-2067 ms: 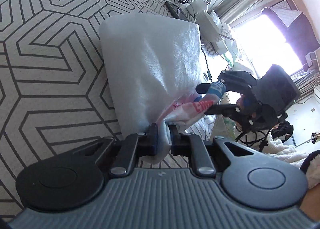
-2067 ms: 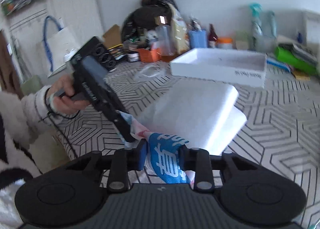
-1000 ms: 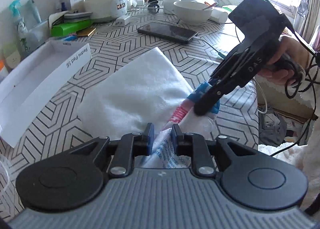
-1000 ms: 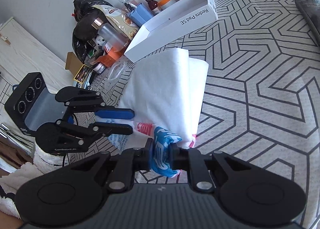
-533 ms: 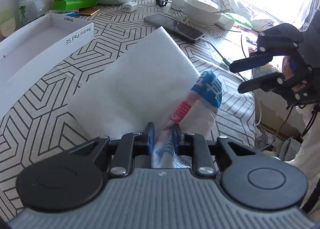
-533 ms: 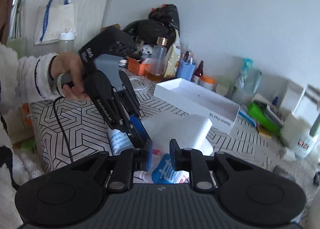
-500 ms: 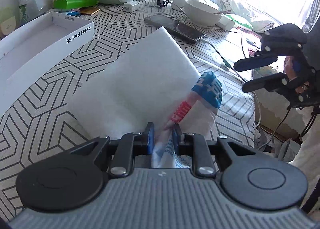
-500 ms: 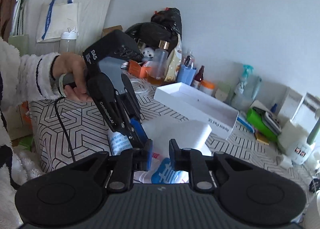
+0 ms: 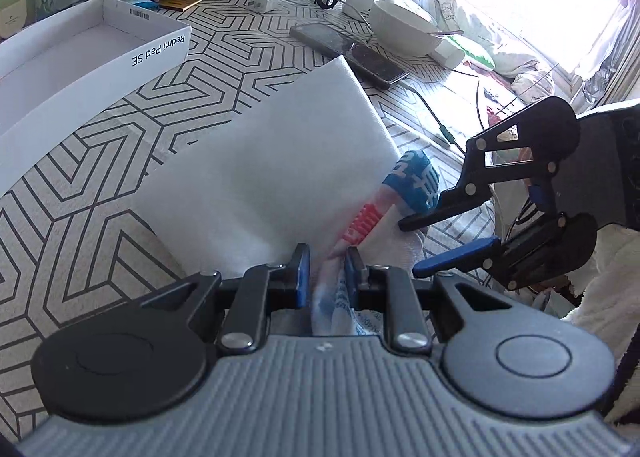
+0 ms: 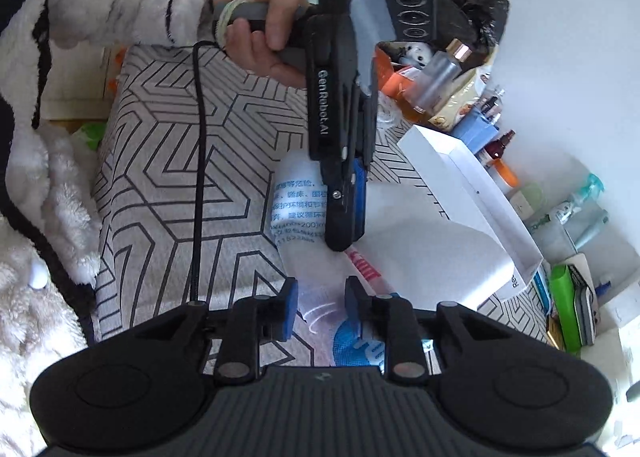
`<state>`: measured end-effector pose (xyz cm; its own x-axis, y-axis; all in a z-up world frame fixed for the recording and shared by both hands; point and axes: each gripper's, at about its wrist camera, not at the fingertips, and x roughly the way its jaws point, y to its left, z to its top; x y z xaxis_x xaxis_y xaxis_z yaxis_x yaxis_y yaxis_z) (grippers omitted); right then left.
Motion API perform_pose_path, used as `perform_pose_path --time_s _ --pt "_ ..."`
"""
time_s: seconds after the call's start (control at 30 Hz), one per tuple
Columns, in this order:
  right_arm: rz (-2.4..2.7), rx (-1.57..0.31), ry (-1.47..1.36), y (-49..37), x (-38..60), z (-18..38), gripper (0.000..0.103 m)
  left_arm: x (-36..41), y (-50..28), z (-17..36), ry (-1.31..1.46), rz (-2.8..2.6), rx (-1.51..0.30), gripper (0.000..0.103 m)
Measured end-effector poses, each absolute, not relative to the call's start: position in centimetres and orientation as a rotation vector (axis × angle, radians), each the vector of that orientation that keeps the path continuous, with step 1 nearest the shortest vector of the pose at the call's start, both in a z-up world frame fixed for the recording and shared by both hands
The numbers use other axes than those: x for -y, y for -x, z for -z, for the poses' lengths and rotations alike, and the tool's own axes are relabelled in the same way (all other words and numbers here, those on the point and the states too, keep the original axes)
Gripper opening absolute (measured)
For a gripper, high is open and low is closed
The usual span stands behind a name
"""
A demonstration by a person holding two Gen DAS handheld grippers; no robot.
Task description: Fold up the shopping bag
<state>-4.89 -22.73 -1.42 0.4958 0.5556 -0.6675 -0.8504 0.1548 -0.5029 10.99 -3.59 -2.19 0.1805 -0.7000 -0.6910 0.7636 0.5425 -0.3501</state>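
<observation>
While the left hand-held gripper (image 9: 326, 271) pinches the near end of the shopping bag (image 9: 280, 161), the bag lies folded on the counter (image 9: 100, 161). The right hand-held gripper (image 9: 428, 243) hangs spread apart, grasping nothing, just beside the bag's blue-printed corner.

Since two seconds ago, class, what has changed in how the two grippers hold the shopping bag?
The right gripper has let go of the shopping bag: its jaws now stand open beside the printed blue end. The bag has swung from hanging to lying on the patterned table. The left gripper stays clamped on the bag's near end.
</observation>
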Motion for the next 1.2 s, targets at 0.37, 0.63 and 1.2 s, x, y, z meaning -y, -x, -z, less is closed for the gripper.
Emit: perform_pose_path --time_s 0.37,0.63,1.2 --pt "-1.176 -0.439 0.815 1.0 22.9 1.5 0.035 1.6 -13.5 3.7 0.089 1.123 -0.998 0.016" --pt "-1.168 -0.582 0.626 -1.2 23.0 0.8 0.028 0.8 -12.0 2.9 -0.006 1.078 -0.904 0.016" --pt "-1.145 -0.93 0.14 -7.8 24.7 0.8 0.016 0.3 -9.9 2.3 -0.161 0.995 -0.811 0.019"
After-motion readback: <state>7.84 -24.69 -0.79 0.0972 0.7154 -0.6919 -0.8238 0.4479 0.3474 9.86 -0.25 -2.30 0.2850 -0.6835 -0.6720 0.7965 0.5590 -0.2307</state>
